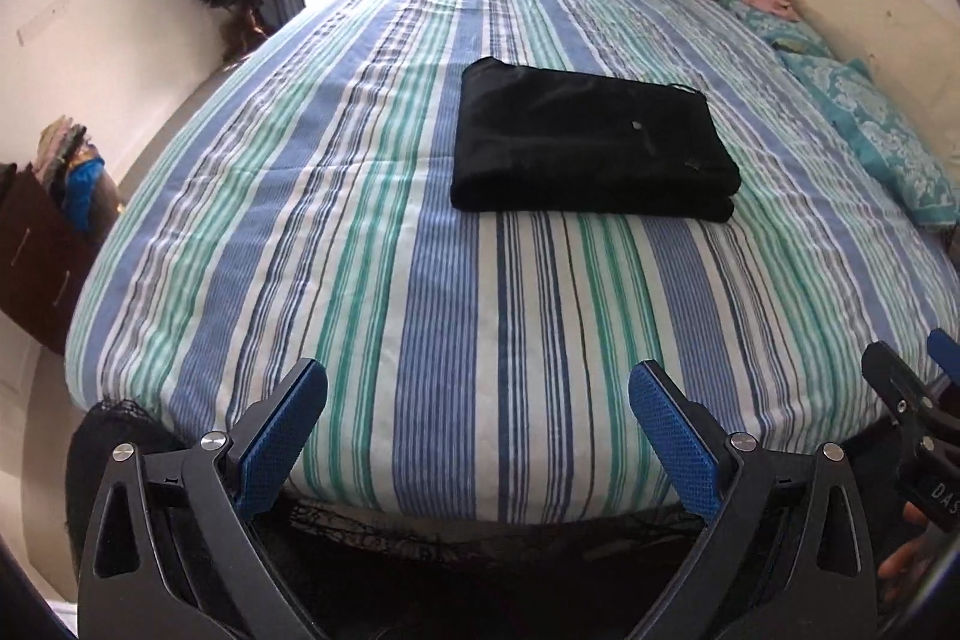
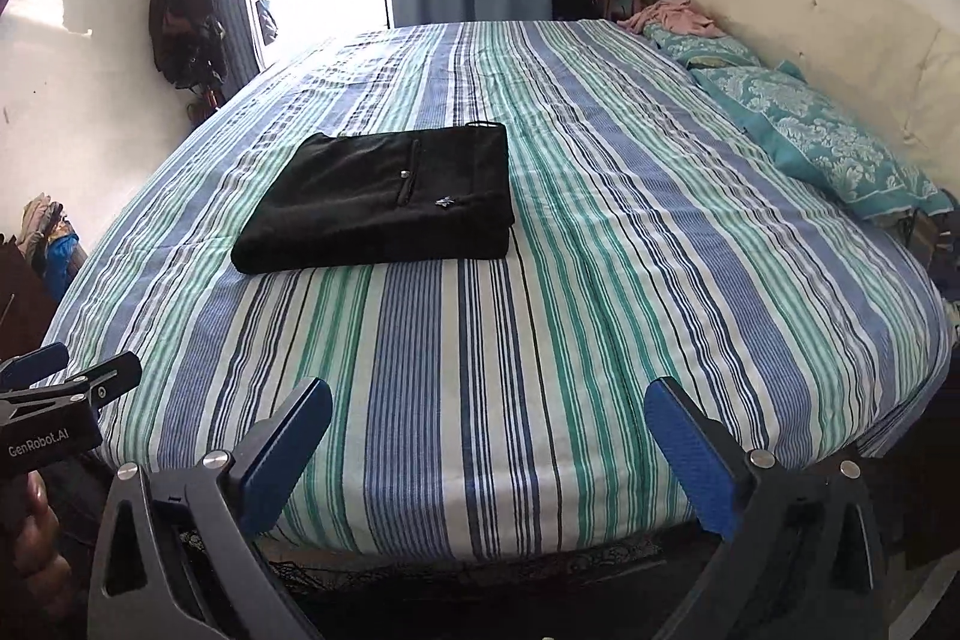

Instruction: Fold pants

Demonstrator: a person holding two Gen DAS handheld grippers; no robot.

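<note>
- Pants: black, folded into a flat rectangular stack of several layers, lying on the striped bed around the middle of the mattress.
- The right wrist view shows detail on the top layer that the left wrist view barely resolves: a pocket slit with a small metal button, a little silver emblem beside it, and a loop sticking out at the far edge of the pants.
- The left wrist view shows the right gripper at its 3 o'clock edge; the right wrist view shows the left gripper at its 9 o'clock edge, with part of a hand below it.
- The stack's near folded edge is straight and thick; bare striped sheet runs from it to the foot edge of the bed on all near sides.
- Teal patterned pillows lie along the bed's 2 o'clock side against a cream headboard; a pink cloth sits at the far corner.
- Left gripper: blue pads spread wide, nothing between them, hovering over the foot edge; the pants lie well apart at about 12 to 1 o'clock.
- Right gripper: pads likewise spread wide and holding nothing; the pants lie well apart at about 11 o'clock.
</note>
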